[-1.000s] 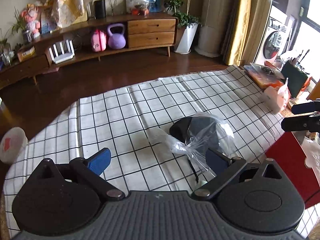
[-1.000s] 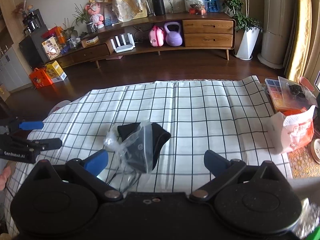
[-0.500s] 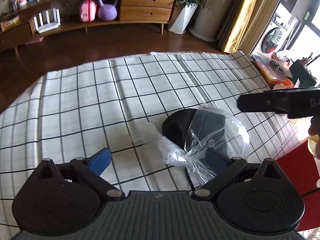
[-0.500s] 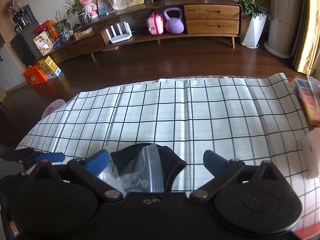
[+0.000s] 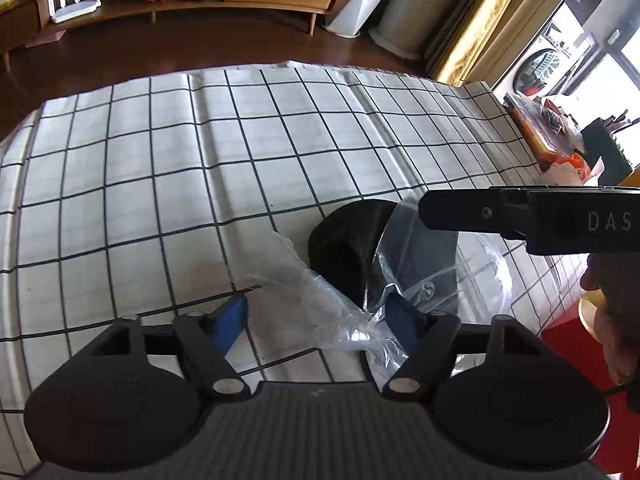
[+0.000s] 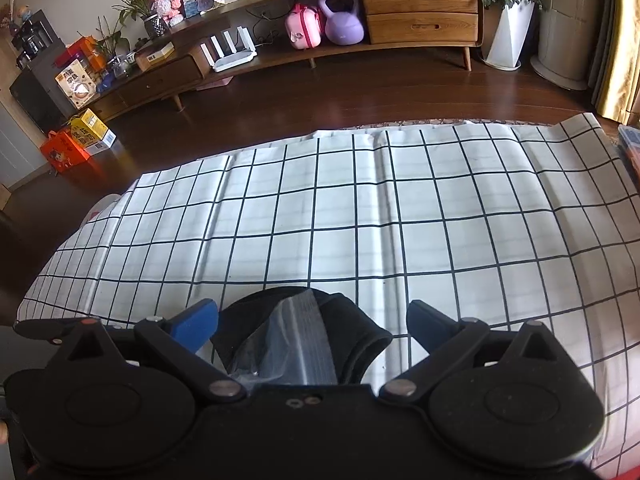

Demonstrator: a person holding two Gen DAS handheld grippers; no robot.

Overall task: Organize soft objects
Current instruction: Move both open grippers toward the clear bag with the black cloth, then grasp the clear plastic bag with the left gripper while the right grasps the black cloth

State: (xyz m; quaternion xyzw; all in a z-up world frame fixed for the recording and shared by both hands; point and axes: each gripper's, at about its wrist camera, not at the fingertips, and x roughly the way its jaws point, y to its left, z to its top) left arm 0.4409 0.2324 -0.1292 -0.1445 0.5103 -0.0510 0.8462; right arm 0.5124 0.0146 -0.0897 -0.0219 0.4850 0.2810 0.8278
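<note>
A black soft cloth item (image 5: 344,240) lies on the checked tablecloth (image 5: 200,168), half inside a crumpled clear plastic bag (image 5: 320,304). My left gripper (image 5: 316,320) is open, its blue fingers either side of the bag's bunched end. In the right wrist view the black item (image 6: 360,332) and the bag (image 6: 296,340) lie between the open fingers of my right gripper (image 6: 314,316), close to its body. The right gripper's black arm (image 5: 520,216) shows in the left wrist view, above the bag.
The checked cloth (image 6: 360,208) covers the table, with dark wood floor beyond its far edge. A wooden sideboard (image 6: 420,16) with a purple kettlebell (image 6: 344,20) stands at the wall. Boxes and bags (image 5: 560,136) sit past the table's right end.
Both grippers have come down and closer to the bag and black item. The right gripper now straddles them, and the left gripper's fingers have narrowed around the bag's end.
</note>
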